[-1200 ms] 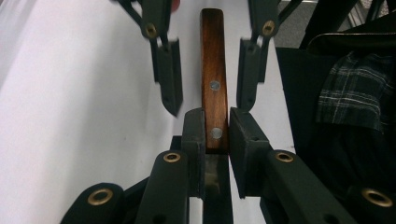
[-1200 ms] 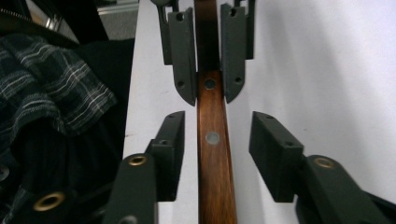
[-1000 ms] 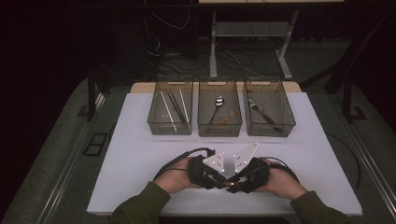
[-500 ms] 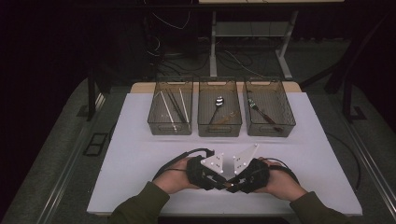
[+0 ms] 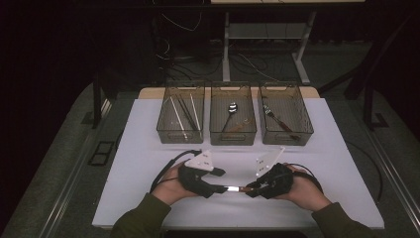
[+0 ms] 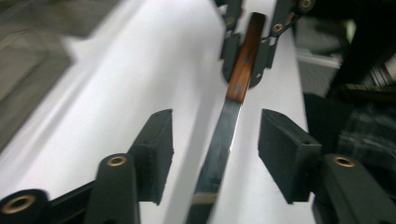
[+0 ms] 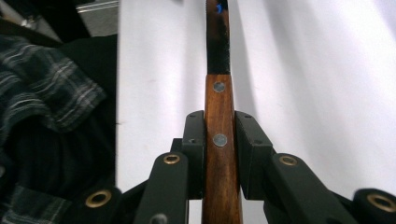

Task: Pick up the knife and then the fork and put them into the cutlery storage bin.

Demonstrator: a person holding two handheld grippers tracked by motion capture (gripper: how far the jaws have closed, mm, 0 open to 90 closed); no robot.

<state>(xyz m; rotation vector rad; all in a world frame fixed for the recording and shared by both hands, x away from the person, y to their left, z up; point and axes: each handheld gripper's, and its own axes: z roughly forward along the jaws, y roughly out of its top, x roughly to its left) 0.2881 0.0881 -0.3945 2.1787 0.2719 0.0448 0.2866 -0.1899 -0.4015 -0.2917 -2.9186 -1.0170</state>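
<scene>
I read no brand or writing anywhere. My right gripper point(image 7: 219, 154) is clamped on the wooden handle of the knife point(image 6: 219, 144), held level just above the white table point(image 5: 148, 148); my left gripper point(image 6: 215, 154) has just been opening, pads apart around the blade. Dark room, three wire baskets point(image 5: 233, 136) behind

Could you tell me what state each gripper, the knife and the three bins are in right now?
left gripper: jaws just opened, clear of the blade.
right gripper: shut on the wooden handle.
knife: held level between the hands above the table.
left bin: holds chopsticks.
middle bin: holds a spoon.
right bin: holds a fork.
</scene>
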